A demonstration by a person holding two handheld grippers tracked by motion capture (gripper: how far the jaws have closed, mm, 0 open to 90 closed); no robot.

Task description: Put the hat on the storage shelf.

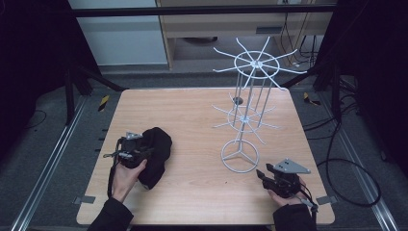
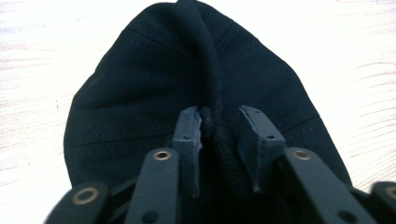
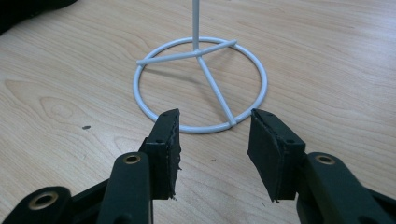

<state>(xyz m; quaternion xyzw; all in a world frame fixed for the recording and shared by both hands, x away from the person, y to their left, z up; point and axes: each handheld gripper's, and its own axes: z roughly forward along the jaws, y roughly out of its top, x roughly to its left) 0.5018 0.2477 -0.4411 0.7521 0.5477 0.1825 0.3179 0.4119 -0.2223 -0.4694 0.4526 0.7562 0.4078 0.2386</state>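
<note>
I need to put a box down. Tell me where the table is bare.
Bare: the table's far left, beyond the black cap and left of the white wire rack; also the near middle strip between the left gripper and the right gripper. Crowded: the right half, around the rack's ring base.

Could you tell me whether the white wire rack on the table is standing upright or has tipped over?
Upright. The rack rests on its ring base flat on the table, its post rising vertically.

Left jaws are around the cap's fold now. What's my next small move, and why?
Probably close the left gripper: its jaws stand apart astride the raised fold of the black cap, which lies on the table, ungripped. The right gripper is open short of the rack.
</note>
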